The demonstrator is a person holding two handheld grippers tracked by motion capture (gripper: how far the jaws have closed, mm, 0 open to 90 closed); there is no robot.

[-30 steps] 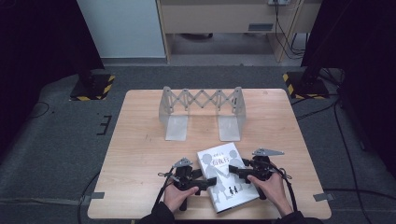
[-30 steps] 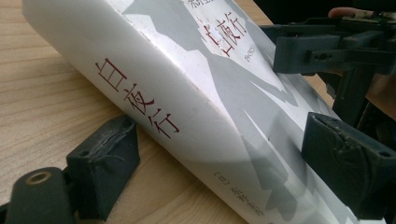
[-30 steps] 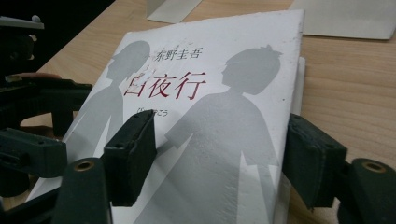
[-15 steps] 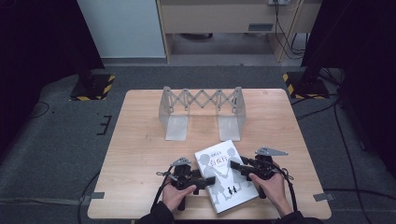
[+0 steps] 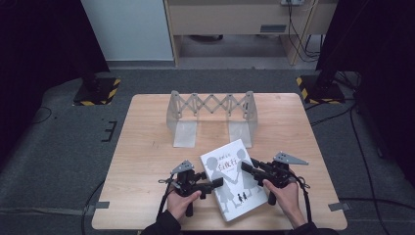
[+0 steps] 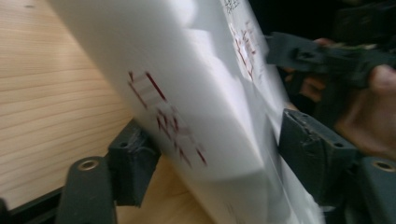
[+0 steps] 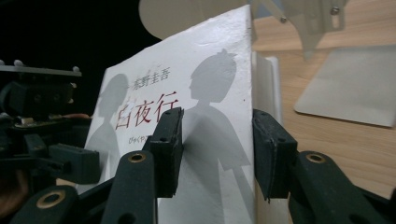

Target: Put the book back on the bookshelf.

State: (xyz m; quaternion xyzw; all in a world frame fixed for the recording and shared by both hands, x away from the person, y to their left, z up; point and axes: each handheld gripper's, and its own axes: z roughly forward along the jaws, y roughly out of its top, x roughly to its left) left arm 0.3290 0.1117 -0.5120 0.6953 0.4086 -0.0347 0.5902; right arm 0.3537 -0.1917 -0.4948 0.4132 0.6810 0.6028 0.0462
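thick white paperback book [image 5: 233,179] with grey silhouettes and red lettering sits near the front edge of the pale wood table [image 5: 147,161], left gripper [image 5: 217,182] and right gripper [image 5: 243,167] have just been closing and now pinch its opposite edges, the left gripper view's too blurry to read the print, folding grey rack [image 5: 211,110] behind.

Dark sleeves on both arms; left gripper [image 5: 218,182] and right gripper [image 5: 243,167] are black, grey three-cornered plates on top, black cables trailing, brass-ringed screws at the jaws.
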